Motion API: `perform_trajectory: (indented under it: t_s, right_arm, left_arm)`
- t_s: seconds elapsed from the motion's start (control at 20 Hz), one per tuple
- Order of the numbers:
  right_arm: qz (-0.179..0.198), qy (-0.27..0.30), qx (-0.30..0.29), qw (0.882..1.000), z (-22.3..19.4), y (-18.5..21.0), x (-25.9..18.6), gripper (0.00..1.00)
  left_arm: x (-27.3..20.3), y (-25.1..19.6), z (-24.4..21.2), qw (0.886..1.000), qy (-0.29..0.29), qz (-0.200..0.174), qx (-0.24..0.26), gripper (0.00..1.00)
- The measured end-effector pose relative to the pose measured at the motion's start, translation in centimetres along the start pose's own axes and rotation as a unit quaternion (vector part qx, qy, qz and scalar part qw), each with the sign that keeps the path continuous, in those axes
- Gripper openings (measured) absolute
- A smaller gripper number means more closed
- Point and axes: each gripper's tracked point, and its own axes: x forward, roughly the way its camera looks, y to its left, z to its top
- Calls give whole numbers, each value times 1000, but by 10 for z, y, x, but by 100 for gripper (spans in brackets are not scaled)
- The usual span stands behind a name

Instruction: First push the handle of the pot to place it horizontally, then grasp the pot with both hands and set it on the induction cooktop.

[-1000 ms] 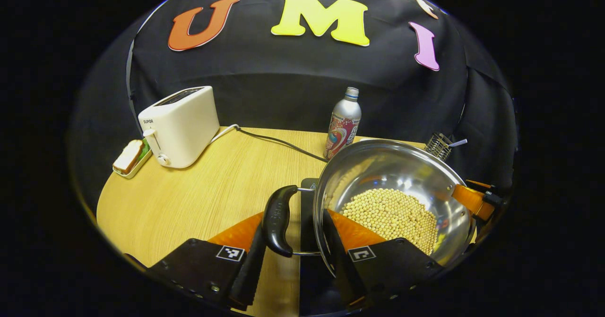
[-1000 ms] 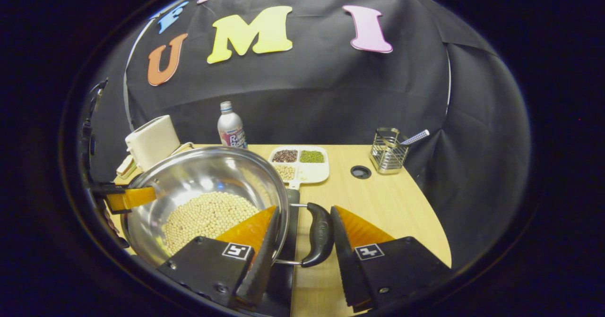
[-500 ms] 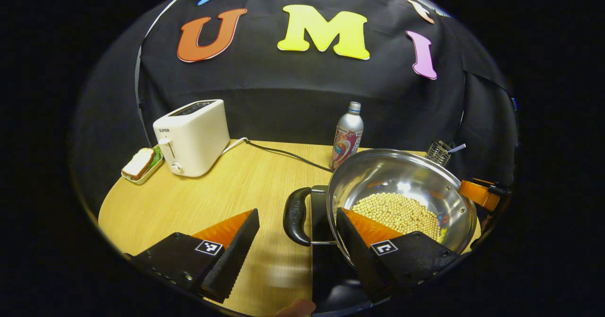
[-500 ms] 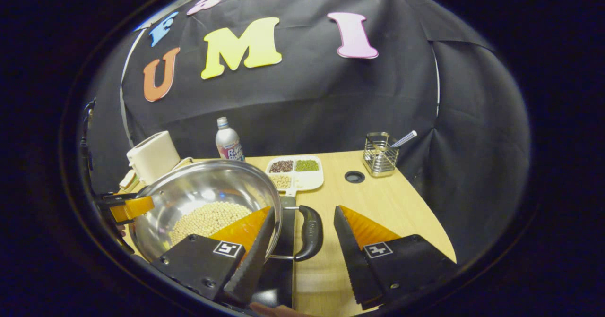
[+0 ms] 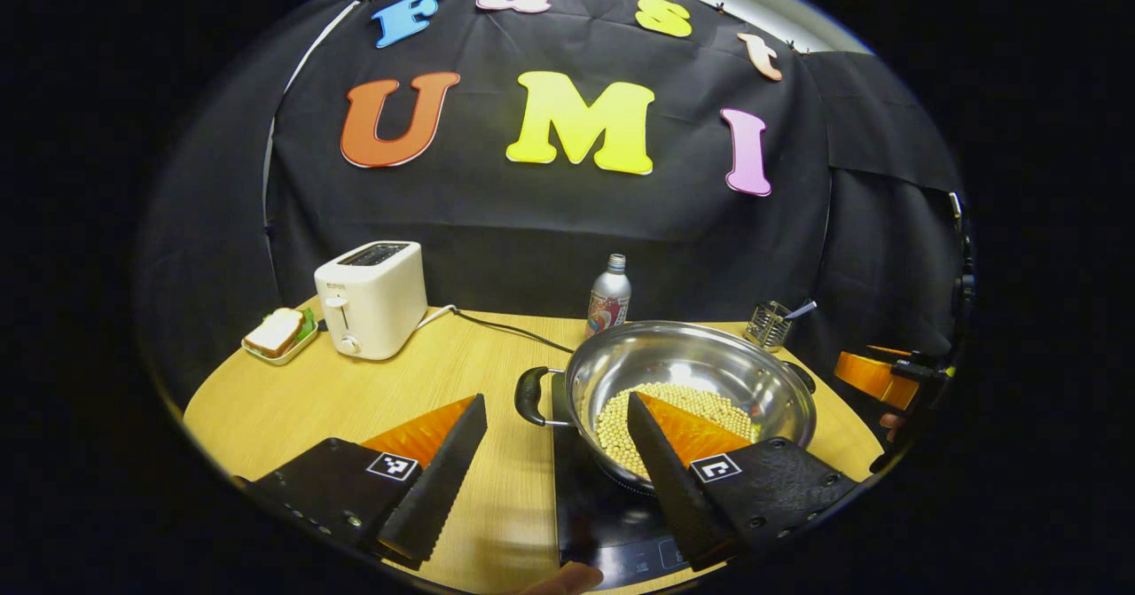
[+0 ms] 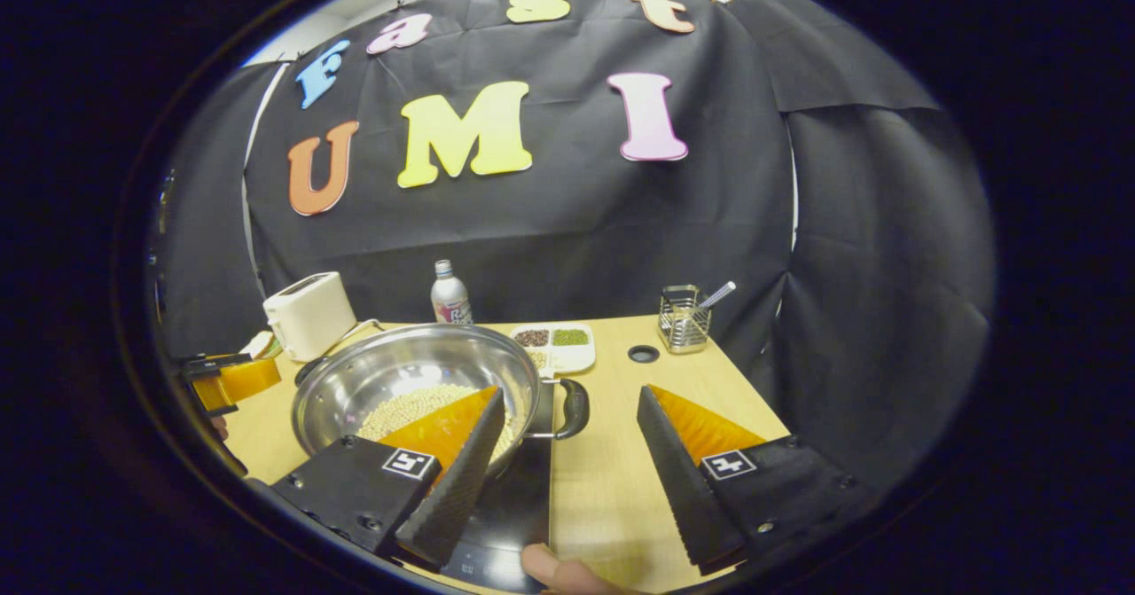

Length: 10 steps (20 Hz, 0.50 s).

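Observation:
The steel pot (image 5: 700, 369) holds pale beans and rests on the black induction cooktop (image 5: 594, 511). Its black side handle (image 5: 529, 395) points left. My left gripper (image 5: 557, 403) is open and drawn back from that handle, touching nothing. In the right gripper view the pot (image 6: 399, 373) sits left of centre with its other handle (image 6: 576, 407) pointing right, over the cooktop (image 6: 514, 515). My right gripper (image 6: 570, 395) is open too, back from the handle. Each gripper shows at the other view's edge: the right gripper (image 5: 878, 375) and the left gripper (image 6: 230, 379).
A white toaster (image 5: 372, 298) with a cord and a dish of bread (image 5: 277, 333) stand at the back left. A bottle (image 5: 608, 295) stands behind the pot. A wire holder (image 6: 683, 318), a divided tray of beans (image 6: 554, 342) and a cable hole (image 6: 643, 354) lie at the back right.
Both grippers opened, let go of the pot's handles, then drew back and up. The pot stays on the cooktop.

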Motion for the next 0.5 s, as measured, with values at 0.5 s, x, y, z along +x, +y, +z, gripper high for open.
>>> perform_trajectory:
  t_s: [0.5]
  right_arm:
    - [-12,-75,-10,997,10,3,-115,96]
  left_arm:
    - [-102,3,22,996,-70,46,18,95]
